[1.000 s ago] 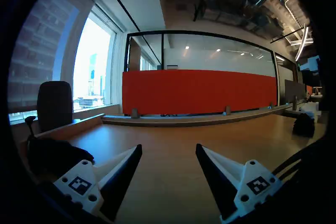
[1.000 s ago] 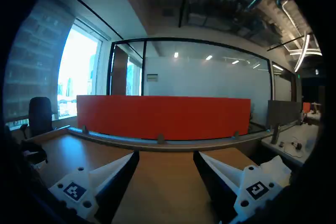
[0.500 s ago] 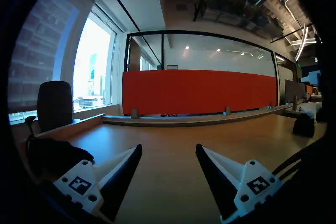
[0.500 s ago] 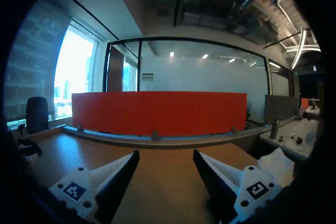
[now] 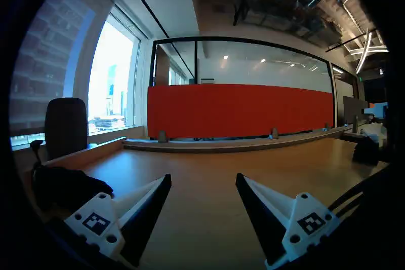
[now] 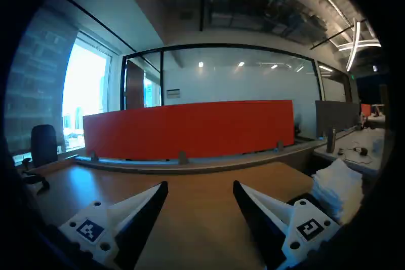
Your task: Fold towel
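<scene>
A stack of white folded towels (image 6: 338, 189) sits at the right edge of the wooden table (image 6: 202, 204) in the right gripper view, just beyond the right finger. My right gripper (image 6: 200, 191) is open over bare wood, holding nothing. In the left gripper view my left gripper (image 5: 203, 184) is open too, low over the wooden table (image 5: 212, 174), with nothing between its fingers.
A red divider panel (image 5: 238, 109) runs along the table's far edge. A black heap (image 5: 68, 186) lies at the left by a black office chair (image 5: 66, 125). A dark object (image 5: 365, 149) sits at the table's right end. Another desk with small items (image 6: 354, 151) stands beyond.
The right gripper has swung to the right and risen a little, bringing the white towel stack into view at its right. The left gripper has held still.
</scene>
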A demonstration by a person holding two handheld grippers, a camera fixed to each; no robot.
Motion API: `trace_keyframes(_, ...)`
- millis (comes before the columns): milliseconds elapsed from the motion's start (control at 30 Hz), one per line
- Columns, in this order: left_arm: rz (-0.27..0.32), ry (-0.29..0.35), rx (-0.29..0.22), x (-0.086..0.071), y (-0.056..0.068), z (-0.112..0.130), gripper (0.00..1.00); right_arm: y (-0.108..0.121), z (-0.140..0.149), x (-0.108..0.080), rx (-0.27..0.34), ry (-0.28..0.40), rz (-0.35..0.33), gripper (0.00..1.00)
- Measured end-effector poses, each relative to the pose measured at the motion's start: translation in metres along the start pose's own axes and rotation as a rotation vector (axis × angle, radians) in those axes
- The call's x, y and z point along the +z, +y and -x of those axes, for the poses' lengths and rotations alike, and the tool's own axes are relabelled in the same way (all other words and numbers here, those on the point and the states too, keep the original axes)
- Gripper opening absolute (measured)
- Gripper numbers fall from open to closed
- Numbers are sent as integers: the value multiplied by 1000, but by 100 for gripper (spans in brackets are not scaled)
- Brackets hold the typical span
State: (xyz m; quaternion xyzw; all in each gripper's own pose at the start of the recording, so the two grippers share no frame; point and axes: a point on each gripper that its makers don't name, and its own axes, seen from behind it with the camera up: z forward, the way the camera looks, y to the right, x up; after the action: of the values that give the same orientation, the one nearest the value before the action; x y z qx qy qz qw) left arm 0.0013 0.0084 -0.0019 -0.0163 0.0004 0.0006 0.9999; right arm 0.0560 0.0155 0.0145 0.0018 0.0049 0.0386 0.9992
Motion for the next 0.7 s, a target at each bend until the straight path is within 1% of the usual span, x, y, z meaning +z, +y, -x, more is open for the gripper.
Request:
trace_keyframes(100, 0, 0, 0, 0, 0, 0, 95, 2, 9, 0, 6, 1, 0, 99)
trace_keyframes(400, 0, 0, 0, 0, 0, 0, 94, -4, 34, 0, 6, 0, -25, 99)
trace_keyframes(700, 0, 0, 0, -1, 0, 0, 94, 2, 51, 0, 40, -3, -11, 99)
